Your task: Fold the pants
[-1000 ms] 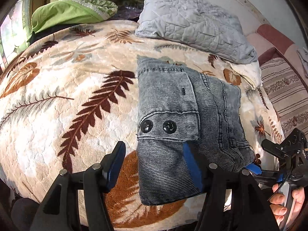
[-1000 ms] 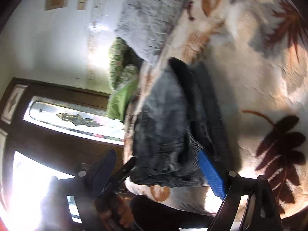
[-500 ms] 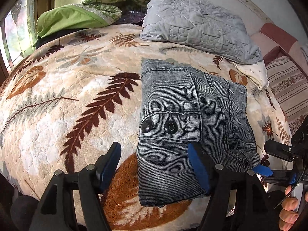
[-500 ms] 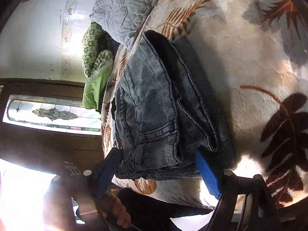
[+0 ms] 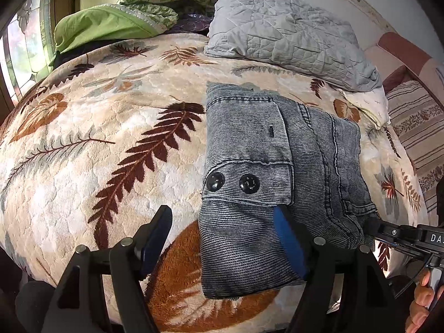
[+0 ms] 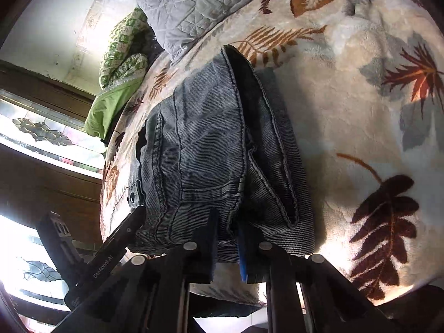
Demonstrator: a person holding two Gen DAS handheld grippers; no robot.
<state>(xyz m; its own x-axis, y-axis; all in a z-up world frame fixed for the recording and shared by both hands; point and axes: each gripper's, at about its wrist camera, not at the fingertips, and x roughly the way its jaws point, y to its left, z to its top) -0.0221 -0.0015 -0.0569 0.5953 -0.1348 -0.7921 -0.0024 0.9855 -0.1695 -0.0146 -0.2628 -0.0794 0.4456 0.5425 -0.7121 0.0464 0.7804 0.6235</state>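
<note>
1. The left tool [image 5: 222, 238] is held wide over the near edge of the folded pants [image 5: 277, 172]; nothing is gripped between its blue pads.
2. The right tool [image 6: 226, 245] is drawn narrow, and a near edge of the pants [image 6: 211, 144] is pinched between its pads.
3. The pants are seen lying folded on the leaf-patterned blanket [image 5: 111, 144] of the bed.
4. A grey quilted pillow [image 5: 285, 33] and green bedding [image 5: 105, 26] are found beyond.
</note>
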